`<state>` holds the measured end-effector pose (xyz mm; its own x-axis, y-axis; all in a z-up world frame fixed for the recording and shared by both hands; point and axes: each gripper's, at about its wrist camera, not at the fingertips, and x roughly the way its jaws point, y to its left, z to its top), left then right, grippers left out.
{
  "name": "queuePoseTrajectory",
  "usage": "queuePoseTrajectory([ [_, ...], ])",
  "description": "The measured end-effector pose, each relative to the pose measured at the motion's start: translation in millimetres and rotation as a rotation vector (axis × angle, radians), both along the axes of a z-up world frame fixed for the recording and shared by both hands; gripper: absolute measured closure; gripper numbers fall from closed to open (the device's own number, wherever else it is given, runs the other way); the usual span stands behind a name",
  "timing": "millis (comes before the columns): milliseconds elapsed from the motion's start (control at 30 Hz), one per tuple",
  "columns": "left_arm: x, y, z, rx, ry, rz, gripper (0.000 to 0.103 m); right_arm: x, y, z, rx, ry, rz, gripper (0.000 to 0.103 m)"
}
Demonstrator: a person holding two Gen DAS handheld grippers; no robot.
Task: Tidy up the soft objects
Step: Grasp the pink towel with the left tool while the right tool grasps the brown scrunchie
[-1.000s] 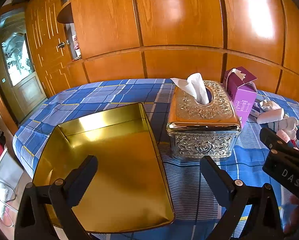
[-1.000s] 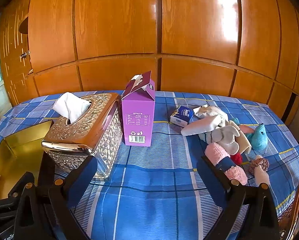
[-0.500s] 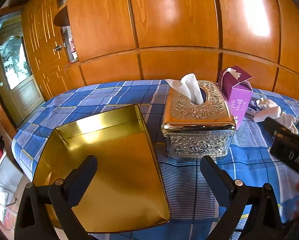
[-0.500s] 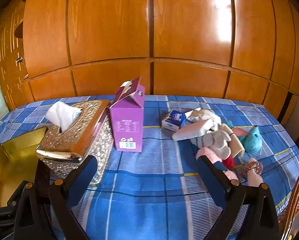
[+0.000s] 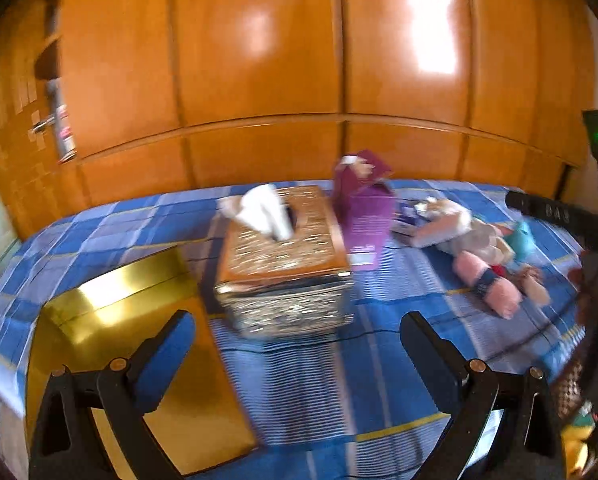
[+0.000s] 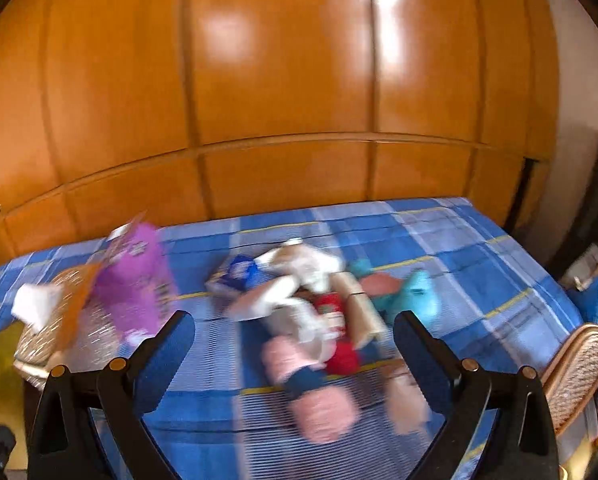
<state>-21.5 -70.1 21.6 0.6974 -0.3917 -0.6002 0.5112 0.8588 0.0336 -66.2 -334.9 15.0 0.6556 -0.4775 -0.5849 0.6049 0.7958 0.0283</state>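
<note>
A heap of soft toys point(image 6: 315, 320) lies on the blue checked tablecloth: a pink roll with a dark band point(image 6: 311, 380), a teal plush point(image 6: 415, 300), a red piece point(image 6: 339, 344) and white plush. My right gripper point(image 6: 295, 340) hangs open just in front of the heap, holding nothing; this view is blurred. In the left wrist view the same heap point(image 5: 483, 252) sits at the right, and my left gripper point(image 5: 299, 340) stands open over the cloth, between the gold tray point(image 5: 111, 308) and the heap.
An ornate metal tissue box point(image 5: 283, 264) and a purple carton point(image 5: 363, 212) stand mid-table. A small blue packet point(image 6: 239, 276) lies by the heap. Wood panelling backs the table. A wicker chair point(image 6: 579, 368) stands at the right edge.
Both views have swung right. The right gripper has moved toward the toy heap, which now sits between its fingers' line of sight. The tray and tissue box slid left in the views.
</note>
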Motion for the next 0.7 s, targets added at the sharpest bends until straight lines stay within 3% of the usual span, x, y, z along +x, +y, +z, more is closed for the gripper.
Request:
queuePoseTrajectory([
  [300,8.4,-69.2,-6.6,0.003,0.123,-0.264,0.001,-66.1,-86.7,13.3,0.063,-0.027,-0.205,0.002],
  [367,13.7,-84.7,-11.5,0.009,0.154,-0.296,0.004,-76.5,-98.7,11.7,0.089,-0.03,-0.222,0.002],
  [433,20.7,-107.4,-19.1,0.013,0.223,-0.338,0.019,-82.9,-106.0,8.0,0.111,-0.025,-0.233,0.002],
  [500,22.7,-124.8,-24.6,0.008,0.268,-0.374,0.019,-87.1,-109.3,3.0,0.122,-0.011,-0.231,0.002],
  [600,26.5,-158.9,-39.6,0.038,0.334,-0.41,0.029,-84.4,-111.1,-6.4,0.134,0.009,-0.212,0.002],
  [700,31.5,-184.0,-57.5,0.054,0.414,-0.419,0.029,-82.2,-111.4,-13.7,0.146,0.021,-0.187,0.002],
])
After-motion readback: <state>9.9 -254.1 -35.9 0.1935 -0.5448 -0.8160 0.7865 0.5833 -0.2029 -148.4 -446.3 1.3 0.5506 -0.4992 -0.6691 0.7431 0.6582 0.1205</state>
